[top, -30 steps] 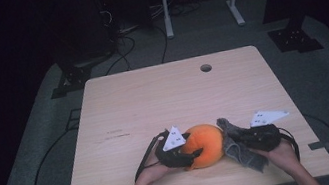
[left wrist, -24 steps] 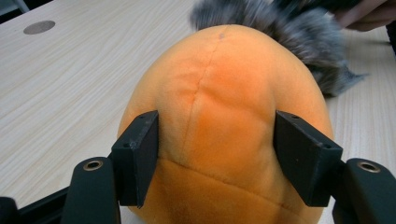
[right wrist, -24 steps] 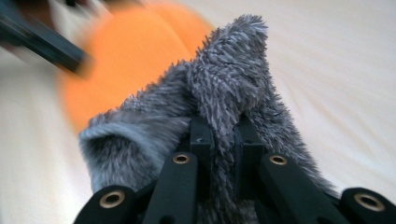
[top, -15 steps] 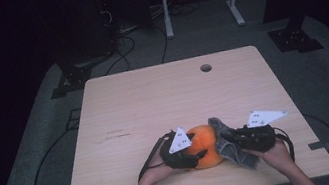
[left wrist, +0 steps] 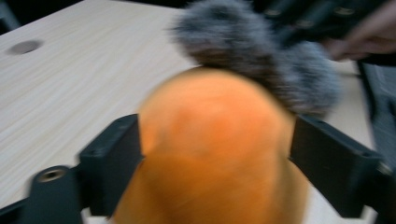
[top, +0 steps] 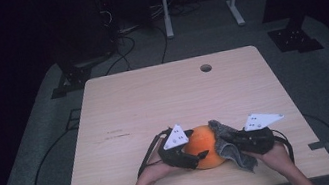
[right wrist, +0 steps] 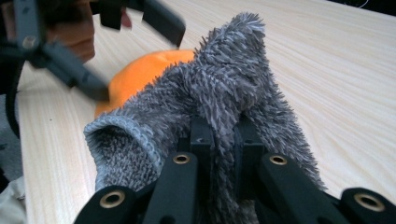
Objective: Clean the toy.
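**Orange ball held, grey cloth pressed against it**

On the light wooden surface [top: 154,104], near its 6 o'clock edge, the left hand-held gripper [top: 198,156] has its jaws spread wide around a round orange ball [top: 204,145], one jaw on each side. At the ball's 3 o'clock, the right hand-held gripper [top: 234,142] is clamped narrow on a fuzzy grey microfibre cloth [top: 227,148], which touches the ball. A small round hole [top: 206,68] lies towards the surface's 12 o'clock edge.
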### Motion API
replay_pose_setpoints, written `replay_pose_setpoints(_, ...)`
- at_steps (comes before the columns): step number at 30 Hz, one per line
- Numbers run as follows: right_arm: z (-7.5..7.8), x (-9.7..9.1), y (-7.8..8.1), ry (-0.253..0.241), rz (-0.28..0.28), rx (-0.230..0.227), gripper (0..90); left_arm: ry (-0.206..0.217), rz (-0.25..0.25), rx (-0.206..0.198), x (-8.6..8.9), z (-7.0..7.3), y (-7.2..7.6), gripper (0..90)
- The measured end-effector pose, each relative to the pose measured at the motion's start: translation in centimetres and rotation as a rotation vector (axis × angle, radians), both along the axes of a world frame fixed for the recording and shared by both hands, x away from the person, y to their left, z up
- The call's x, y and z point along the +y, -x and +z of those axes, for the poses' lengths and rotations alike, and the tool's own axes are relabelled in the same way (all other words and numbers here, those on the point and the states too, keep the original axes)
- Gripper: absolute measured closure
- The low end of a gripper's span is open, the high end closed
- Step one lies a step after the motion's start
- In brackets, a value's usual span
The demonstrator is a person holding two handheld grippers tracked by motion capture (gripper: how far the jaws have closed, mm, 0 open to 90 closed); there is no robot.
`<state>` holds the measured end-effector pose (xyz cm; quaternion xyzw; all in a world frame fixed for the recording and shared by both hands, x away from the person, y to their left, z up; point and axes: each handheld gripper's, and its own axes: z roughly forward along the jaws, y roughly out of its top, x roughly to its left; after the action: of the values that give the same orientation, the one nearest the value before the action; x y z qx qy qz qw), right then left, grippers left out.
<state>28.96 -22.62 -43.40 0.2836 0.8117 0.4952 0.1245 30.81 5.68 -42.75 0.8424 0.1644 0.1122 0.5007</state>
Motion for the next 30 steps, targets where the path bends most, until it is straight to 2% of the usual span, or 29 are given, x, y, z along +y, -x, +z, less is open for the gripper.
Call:
replay_pose_setpoints(1,0.0,0.0,0.0,0.0,0.0,0.0,80.8,-0.012,0.026,0.011,0.0,-0.1,-0.2,14.6)
replay_pose_setpoints(2,-0.1,-0.4,0.0,-0.001,0.007,0.008,80.8,-0.033,0.015,0.052,-0.1,-0.8,-0.5,14.6)
replay_pose_setpoints(4,-0.3,-0.8,-0.1,0.012,0.006,0.016,80.8,-0.044,0.005,0.018,-0.1,-1.2,-0.1,22.7)
replay_pose_setpoints(5,-0.3,-0.8,-0.1,0.012,0.006,0.016,80.8,-0.044,0.005,0.018,-0.1,-1.2,-0.1,24.7)
replay_pose_setpoints(6,-0.4,-1.0,-0.2,0.033,-0.003,0.019,80.8,-0.046,0.004,0.017,-0.1,-1.1,-0.1,24.7)
replay_pose_setpoints(8,-0.4,-1.8,0.0,0.102,-0.041,0.012,80.8,-0.059,-0.003,-0.009,-0.2,-0.9,0.1,28.7)
replay_pose_setpoints(9,-0.4,-1.8,0.0,0.102,-0.041,0.012,80.8,-0.066,-0.006,-0.02,-0.3,-0.9,0.2,28.7)
replay_pose_setpoints(11,0.4,-1.7,0.5,0.063,-0.03,-0.011,80.8,-0.074,-0.007,-0.041,-0.6,-0.6,0.4,30.6)
replay_pose_setpoints(13,1.8,-0.3,1.1,-0.003,0.043,-0.064,80.8,-0.085,-0.014,-0.072,-1.3,-0.3,0.7,31.4)
replay_pose_setpoints(15,1.5,0.7,1.1,0.054,0.052,-0.08,80.8,-0.094,-0.018,-0.073,-1.3,-0.2,0.8,28.2)
replay_pose_setpoints(16,1.1,0.6,1.0,0.052,0.049,-0.075,80.8,-0.056,-0.037,-0.053,-0.8,0.0,0.6,25.0)
replay_pose_setpoints(17,1.1,0.6,1.0,0.052,0.049,-0.075,80.8,-0.056,-0.037,-0.053,-0.8,0.0,0.6,20.7)
replay_pose_setpoints(18,0.9,0.4,0.8,0.037,0.043,-0.065,80.8,-0.035,-0.052,-0.017,-0.5,0.1,0.4,20.7)
replay_pose_setpoints(19,0.8,0.2,0.8,0.04,0.036,-0.064,80.8,-0.032,-0.052,0.008,-0.2,0.0,0.2,16.6)
replay_pose_setpoints(20,0.7,-0.1,0.8,0.044,0.028,-0.064,80.8,-0.055,-0.033,0.011,-0.1,-0.2,0.1,12.7)
replay_pose_setpoints(22,0.5,-0.4,0.7,0.033,0.026,-0.054,80.7,-0.069,-0.03,0.045,-0.3,-0.9,-0.2,13.2)
replay_pose_setpoints(23,0.4,-0.5,0.7,0.036,0.026,-0.048,80.7,-0.071,-0.031,0.025,-0.4,-1.1,-0.1,16.8)
replay_pose_setpoints(24,0.3,-0.7,0.5,0.064,0.002,-0.046,80.7,-0.067,-0.026,0.007,-0.4,-1.1,-0.1,27.1)
replay_pose_setpoints(25,0.3,-0.9,0.5,0.09,-0.016,-0.047,80.7,-0.05,-0.008,-0.012,-0.3,-0.6,0.1,31.6)
replay_pose_setpoints(27,0.6,-1.5,0.7,0.113,-0.052,-0.05,80.8,-0.027,0.008,-0.018,-0.3,-0.1,0.2,37.3)
replay_pose_setpoints(28,0.9,-1.7,0.8,0.101,-0.055,-0.057,80.8,-0.018,0.0,-0.035,-0.3,0.3,0.4,38.6)
replay_pose_setpoints(29,0.9,-1.7,0.8,0.101,-0.055,-0.057,80.8,-0.018,0.0,-0.035,-0.3,0.3,0.4,39.8)
replay_pose_setpoints(30,2.2,-1.6,1.6,0.022,-0.028,-0.097,80.8,-0.02,-0.004,-0.048,-0.5,0.6,0.5,40.4)
